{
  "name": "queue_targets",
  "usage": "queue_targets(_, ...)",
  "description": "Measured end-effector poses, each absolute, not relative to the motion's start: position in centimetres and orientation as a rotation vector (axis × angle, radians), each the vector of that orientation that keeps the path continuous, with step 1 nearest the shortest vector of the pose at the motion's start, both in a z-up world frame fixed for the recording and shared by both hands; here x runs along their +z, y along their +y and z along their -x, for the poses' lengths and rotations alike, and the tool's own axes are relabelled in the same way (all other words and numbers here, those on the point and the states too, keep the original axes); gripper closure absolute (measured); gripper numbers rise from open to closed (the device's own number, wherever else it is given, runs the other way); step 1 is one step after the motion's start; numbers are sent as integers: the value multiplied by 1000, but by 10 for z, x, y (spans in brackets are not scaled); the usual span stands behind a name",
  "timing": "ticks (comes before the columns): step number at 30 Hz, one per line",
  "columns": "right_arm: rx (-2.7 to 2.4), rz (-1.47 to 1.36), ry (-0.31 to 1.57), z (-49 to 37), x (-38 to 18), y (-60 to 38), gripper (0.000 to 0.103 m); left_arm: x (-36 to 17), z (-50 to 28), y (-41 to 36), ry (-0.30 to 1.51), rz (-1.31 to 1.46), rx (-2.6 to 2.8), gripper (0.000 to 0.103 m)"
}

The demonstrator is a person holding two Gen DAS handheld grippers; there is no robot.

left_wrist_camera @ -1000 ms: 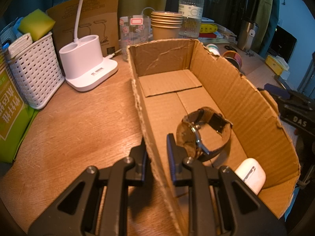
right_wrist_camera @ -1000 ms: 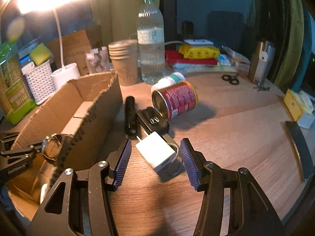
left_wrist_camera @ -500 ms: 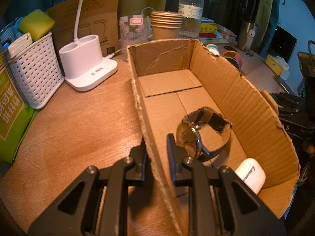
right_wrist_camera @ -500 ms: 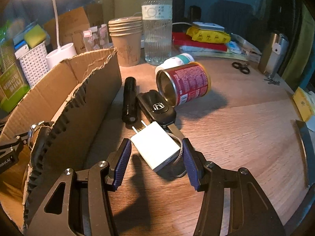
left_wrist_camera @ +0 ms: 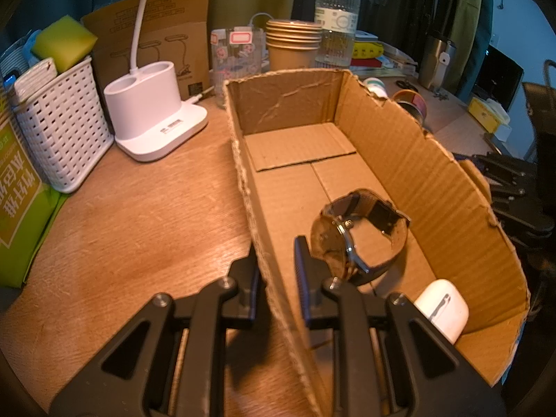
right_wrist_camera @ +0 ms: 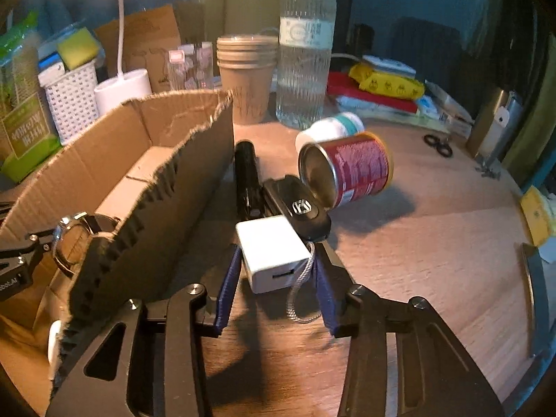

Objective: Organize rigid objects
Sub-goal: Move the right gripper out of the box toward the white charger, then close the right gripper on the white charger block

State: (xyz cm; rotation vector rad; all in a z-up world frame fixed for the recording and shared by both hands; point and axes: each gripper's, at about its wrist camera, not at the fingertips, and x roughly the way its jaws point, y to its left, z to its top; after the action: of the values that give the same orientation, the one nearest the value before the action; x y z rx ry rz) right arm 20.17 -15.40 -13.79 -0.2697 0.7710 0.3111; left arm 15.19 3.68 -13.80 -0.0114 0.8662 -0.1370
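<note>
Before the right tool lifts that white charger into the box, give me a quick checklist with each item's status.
1. Charger between right tool pads, jaws closing: ok.
2. Pads pressing firmly on it: cannot tell.
3. Key fob and its cord clear of the grip: not ok, cord lies by the right pad.
4. Left tool clamped on box wall: ok.
5. Free floor in box beyond watch and earbud case: ok.

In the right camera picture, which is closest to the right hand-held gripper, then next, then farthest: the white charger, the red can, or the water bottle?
1. White charger: between the closing jaws of the right hand-held gripper.
2. Red can: lying on its side, behind the charger, to the right.
3. Water bottle: standing at the back.
</note>
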Motion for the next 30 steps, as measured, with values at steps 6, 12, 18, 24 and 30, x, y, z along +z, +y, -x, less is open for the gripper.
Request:
queue_targets(6, 314, 268, 714, -196, -129, -154, 62, -138, -152, 37, 866, 11, -137, 84)
queue_targets(12, 328, 257, 709, -187, -123, -157, 63, -138, -152, 37, 866, 11, -137, 84)
queue_targets(18, 352, 256, 734, -176, -122, -159, 63, -138, -152, 37, 866, 11, -137, 84)
queue_targets(24, 365, 284, 771, -163, -128, -160, 63, -138, -152, 38, 866, 11, -137, 84)
queue_targets(30, 358, 302, 813, -152, -141, -166, 62, -138, -152, 38, 866, 11, -138, 84)
